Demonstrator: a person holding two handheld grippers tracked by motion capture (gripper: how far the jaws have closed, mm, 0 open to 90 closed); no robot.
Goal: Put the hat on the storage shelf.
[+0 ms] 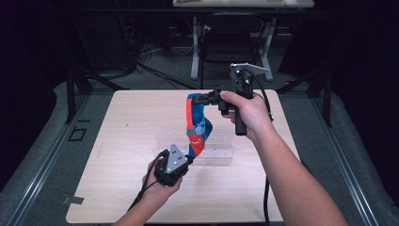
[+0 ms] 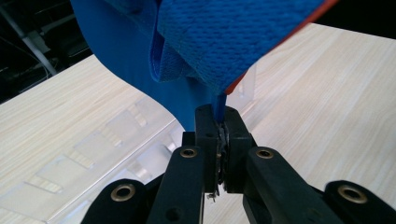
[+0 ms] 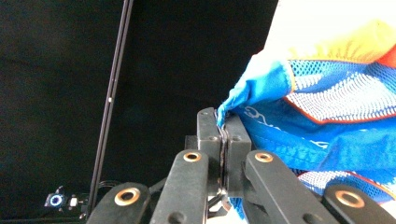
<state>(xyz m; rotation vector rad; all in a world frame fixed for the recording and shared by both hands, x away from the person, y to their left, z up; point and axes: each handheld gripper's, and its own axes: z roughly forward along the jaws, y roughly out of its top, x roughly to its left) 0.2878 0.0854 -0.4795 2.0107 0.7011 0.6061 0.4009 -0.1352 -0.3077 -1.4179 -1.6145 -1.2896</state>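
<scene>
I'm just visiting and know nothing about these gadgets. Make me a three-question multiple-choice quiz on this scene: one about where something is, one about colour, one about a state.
1. Where does the clear plastic tray sit?
A. on the wooden table
B. on the floor
C. on the chair

2. What are the main colours of the mesh garment?
A. green and black
B. blue and orange-red
C. plain white

3. How do the left gripper and right gripper stand?
A. both open
B. one open
C. both shut on the garment

Answers:
1 A, the high view shows it lying on the wooden table.
2 B, blue mesh with orange-red trim.
3 C, each gripper view shows cloth pinched between closed jaws.
</scene>
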